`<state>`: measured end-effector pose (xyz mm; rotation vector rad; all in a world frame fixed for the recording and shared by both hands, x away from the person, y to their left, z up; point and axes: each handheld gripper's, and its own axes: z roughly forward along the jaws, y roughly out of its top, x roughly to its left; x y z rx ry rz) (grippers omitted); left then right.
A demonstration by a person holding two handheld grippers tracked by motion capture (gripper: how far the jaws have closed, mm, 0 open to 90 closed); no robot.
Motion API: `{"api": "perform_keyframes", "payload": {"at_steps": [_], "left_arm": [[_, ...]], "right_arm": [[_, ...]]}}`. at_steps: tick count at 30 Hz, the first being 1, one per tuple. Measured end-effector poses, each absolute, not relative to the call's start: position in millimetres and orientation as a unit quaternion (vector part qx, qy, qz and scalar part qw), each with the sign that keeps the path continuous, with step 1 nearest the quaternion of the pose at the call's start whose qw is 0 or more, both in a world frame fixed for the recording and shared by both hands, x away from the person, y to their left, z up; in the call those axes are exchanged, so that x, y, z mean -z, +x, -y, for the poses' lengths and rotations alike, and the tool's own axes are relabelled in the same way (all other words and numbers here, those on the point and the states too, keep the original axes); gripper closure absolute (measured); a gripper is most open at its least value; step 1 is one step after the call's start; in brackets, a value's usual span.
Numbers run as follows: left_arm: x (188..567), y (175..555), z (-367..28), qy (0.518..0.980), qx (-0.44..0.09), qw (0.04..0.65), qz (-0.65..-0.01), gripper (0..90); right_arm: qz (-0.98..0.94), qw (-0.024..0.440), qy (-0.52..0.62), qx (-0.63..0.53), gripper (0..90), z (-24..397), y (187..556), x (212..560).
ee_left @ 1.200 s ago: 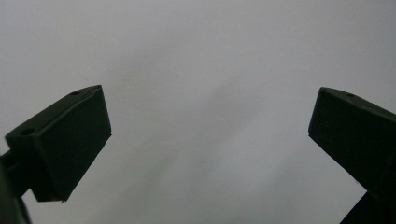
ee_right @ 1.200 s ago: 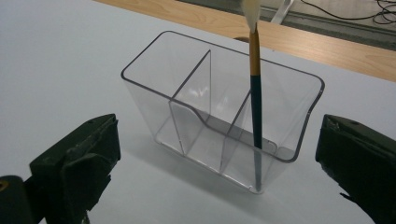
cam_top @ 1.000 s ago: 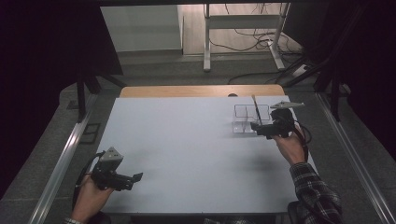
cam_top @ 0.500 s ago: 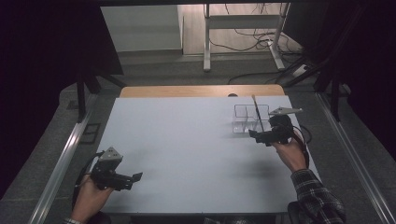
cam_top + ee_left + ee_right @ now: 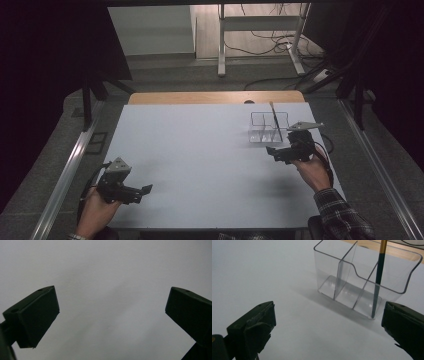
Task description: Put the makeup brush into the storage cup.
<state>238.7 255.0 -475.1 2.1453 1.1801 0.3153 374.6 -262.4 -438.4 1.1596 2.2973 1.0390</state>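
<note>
Fingers [image 5: 253,326] of the right gripper [image 5: 280,152] spread wide, empty, near a clear organizer [image 5: 362,282]; careless reaching could topple its leaning pencil [image 5: 377,277]. Left gripper [image 5: 136,192] gapes empty.

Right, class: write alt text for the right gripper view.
A clear plastic organizer with three compartments stands on a white table, a dark pencil upright in its rightmost compartment. The right tongs are open in the foreground, holding nothing.
</note>
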Motion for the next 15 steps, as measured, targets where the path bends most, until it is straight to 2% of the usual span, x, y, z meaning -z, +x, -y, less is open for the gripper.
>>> {"api": "perform_keyframes", "payload": {"at_steps": [15], "left_arm": [[475,238,-257,0.816,-0.119,0.337,-0.455,0.0]], "right_arm": [[-0.818,0.174,0.409,-0.365,0.0,269,351,438]]}}
